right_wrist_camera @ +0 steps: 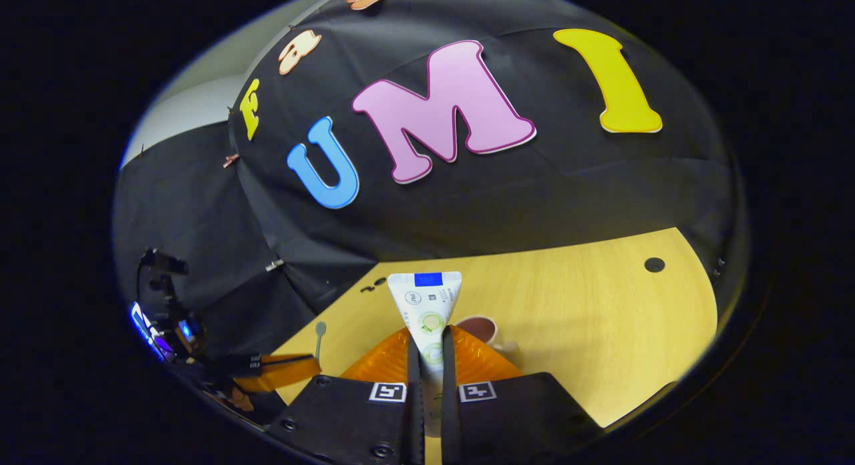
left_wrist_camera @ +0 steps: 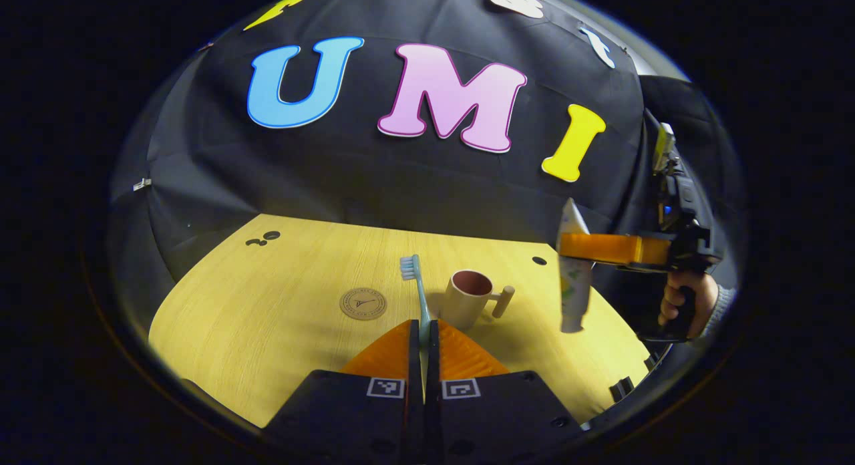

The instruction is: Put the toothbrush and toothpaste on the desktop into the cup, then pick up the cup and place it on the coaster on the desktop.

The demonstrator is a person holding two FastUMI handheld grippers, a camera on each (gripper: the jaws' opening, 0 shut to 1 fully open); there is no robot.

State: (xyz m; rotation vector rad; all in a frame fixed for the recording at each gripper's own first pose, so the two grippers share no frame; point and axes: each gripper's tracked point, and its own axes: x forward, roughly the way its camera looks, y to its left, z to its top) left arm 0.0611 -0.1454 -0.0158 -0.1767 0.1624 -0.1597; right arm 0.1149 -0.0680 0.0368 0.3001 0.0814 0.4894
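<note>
Toothbrush [left_wrist_camera: 419,298] stands bristles-up at lower centre of the left gripper view, clamped between the left gripper [left_wrist_camera: 423,335] fingers. Toothpaste [right_wrist_camera: 427,311] is pinched upright in the right gripper [right_wrist_camera: 431,348], raised above the bench [left_wrist_camera: 267,318]. Just right of centre sits the cup [left_wrist_camera: 467,298]; the coaster [left_wrist_camera: 363,303] lies to its left.

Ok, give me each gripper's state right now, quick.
Left gripper: shut on the toothbrush, held above the desktop.
Right gripper: shut on the toothpaste, lifted near the cup.
</note>
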